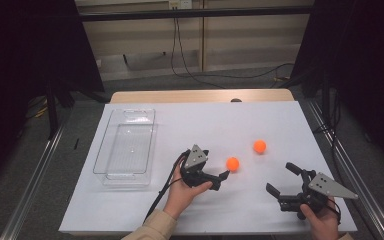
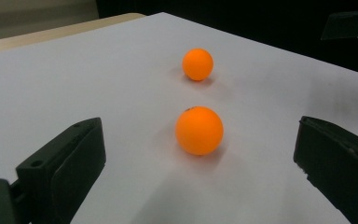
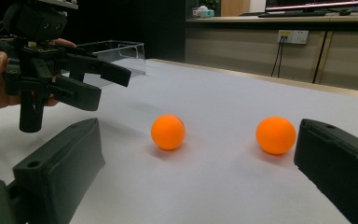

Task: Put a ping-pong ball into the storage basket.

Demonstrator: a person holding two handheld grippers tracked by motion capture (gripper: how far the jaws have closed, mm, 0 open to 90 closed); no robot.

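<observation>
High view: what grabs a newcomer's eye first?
Two orange balls on the white sheet: the near ball lies just beyond the open left gripper, the far ball up and to its right. The right gripper waits open near the table's front right. A clear plastic tray sits at the left.

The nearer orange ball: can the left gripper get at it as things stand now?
Probably yes. The left gripper is open, and the nearer orange ball lies on the white sheet just ahead, in line with the gap between its fingers, with nothing between.
</observation>
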